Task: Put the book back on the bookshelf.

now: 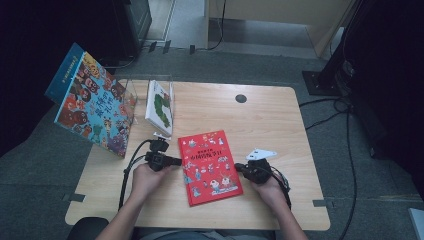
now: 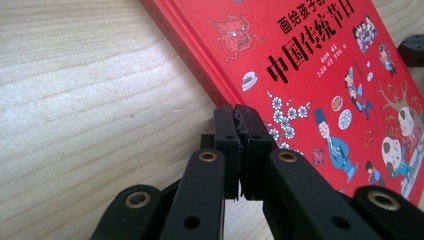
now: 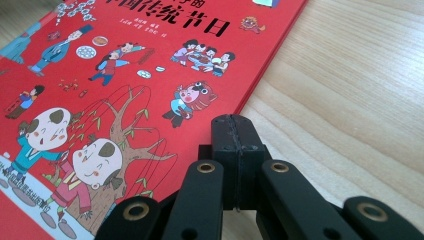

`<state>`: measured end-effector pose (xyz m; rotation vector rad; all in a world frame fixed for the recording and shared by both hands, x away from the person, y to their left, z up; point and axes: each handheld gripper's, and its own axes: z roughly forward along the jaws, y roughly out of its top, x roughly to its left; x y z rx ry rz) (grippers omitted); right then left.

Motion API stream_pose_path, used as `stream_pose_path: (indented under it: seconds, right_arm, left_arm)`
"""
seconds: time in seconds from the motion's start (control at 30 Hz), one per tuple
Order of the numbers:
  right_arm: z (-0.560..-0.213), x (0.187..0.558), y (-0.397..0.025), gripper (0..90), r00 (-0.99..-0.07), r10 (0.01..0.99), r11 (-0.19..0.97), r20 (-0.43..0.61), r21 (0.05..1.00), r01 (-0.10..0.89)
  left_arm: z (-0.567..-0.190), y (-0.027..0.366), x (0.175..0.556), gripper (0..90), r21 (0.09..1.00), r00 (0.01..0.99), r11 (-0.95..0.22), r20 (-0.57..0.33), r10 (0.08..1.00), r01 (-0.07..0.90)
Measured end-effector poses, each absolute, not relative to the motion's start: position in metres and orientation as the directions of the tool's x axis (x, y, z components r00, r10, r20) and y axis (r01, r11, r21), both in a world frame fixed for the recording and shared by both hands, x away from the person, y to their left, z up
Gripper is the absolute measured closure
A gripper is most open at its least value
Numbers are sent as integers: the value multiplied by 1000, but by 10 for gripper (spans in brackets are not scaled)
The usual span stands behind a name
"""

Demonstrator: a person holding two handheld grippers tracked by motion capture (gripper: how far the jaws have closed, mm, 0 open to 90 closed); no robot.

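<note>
Red hardcover picture book [image 1: 210, 166] lies flat on the pale wooden desk [image 1: 270, 115], near the front edge and about midway between the two hands. Its cover carries the bold black title 中国传统节日, with a smaller line above it reading 画给孩子的, and cartoon figures: a red demon face, plum blossoms, children by a bare tree, a small tiger-like creature. The left tongs [image 1: 179, 161] sit just at the book's left edge, their jaws pressed together with nothing between them. The right tongs [image 1: 238, 167] sit just at the book's right edge, also pinched together on nothing. Far left, a large colourful book [image 1: 92, 102] with blue spine and crowded cartoon faces leans tilted off the desk's corner; its writing is too small to read. Beside it a white book with a green shape [image 1: 160, 106] stands in a clear holder [image 1: 131, 87]
</note>
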<state>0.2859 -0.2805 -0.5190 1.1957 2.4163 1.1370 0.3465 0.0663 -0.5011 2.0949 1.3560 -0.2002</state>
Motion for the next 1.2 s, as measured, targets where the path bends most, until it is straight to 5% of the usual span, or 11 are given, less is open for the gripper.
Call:
stream_pose_path:
  seconds: [0.77, 0.93, 1.2]
  right_arm:
    - [-518, 291, -285, 849, -634, 754, 337, 172, 726, 599]
    - [-514, 295, -282, 823, -610, 769, 298, 193, 736, 608]
    - [-510, 305, -276, 763, -598, 771, 288, 219, 718, 633]
  left_arm:
    - [-507, 69, 343, 857, 456, 475, -256, -469, 745, 852]
    - [-503, 63, 339, 870, 475, 500, -287, -416, 760, 832]
    - [-506, 65, 341, 879, 439, 433, -220, -474, 767, 871]
